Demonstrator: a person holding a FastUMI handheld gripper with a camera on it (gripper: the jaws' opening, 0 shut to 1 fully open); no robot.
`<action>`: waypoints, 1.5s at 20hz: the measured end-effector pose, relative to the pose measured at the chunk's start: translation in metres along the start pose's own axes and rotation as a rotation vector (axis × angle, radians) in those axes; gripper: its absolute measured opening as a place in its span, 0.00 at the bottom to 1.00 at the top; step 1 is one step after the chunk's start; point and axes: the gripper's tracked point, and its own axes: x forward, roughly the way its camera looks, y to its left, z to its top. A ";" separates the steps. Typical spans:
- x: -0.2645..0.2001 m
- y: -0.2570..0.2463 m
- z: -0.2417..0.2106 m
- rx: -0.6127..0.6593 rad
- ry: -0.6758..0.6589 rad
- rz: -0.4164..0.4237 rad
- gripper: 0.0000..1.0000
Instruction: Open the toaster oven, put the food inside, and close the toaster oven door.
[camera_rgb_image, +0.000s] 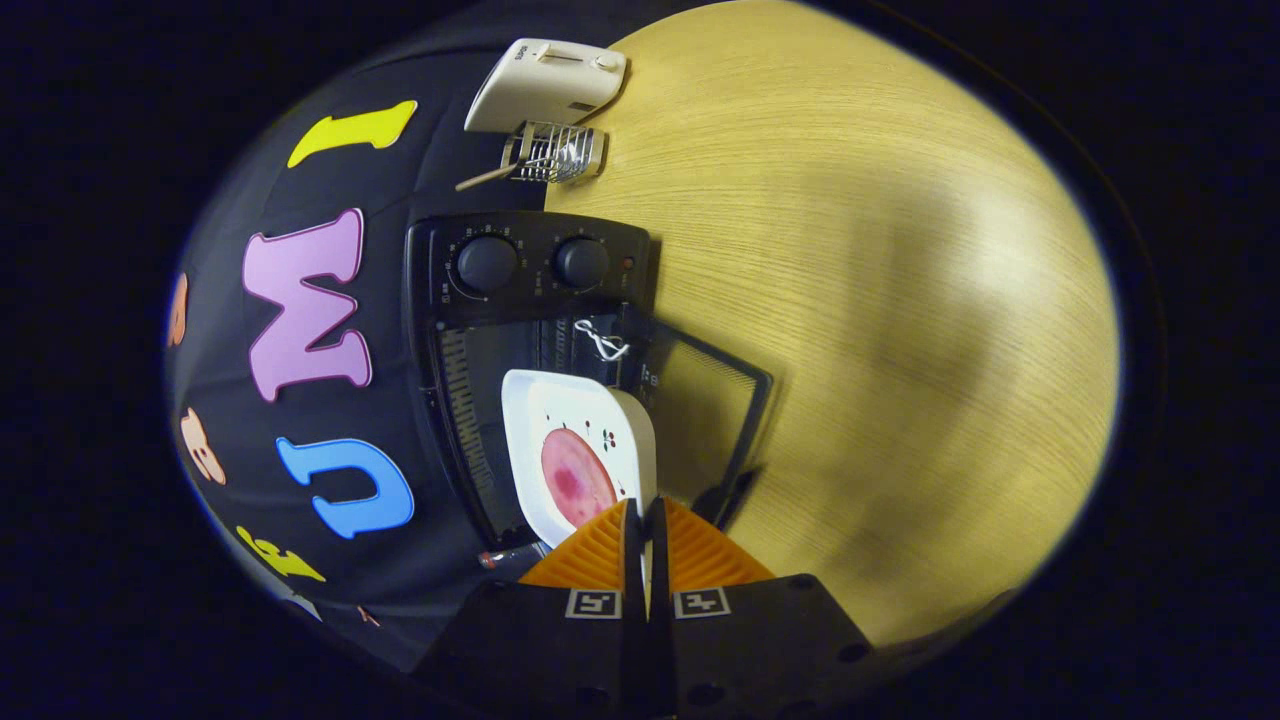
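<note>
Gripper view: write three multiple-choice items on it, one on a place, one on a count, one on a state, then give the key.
1. Where is the white plate?
A. on the wooden table beside the white toaster
B. held by its rim between the fingers, partly in the toaster oven's opening
C. on top of the toaster oven

2. How many round knobs are on the toaster oven panel?
A. two
B. three
C. four

3. How does the glass oven door stand?
A. shut
B. taken off
C. swung open

Key: 1 B, the orange fingers of the gripper pinch the plate's near rim while its far end overlaps the dark cavity. 2 A, two dark knobs sit side by side. 3 C, the door swings out over the wooden table, which shows through its glass.
</note>
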 end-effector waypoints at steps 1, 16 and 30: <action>0.011 0.008 -0.004 0.022 -0.009 -0.002 0.05; 0.113 0.057 0.017 0.157 -0.144 -0.078 0.05; 0.054 0.071 -0.010 0.057 -0.071 0.014 0.95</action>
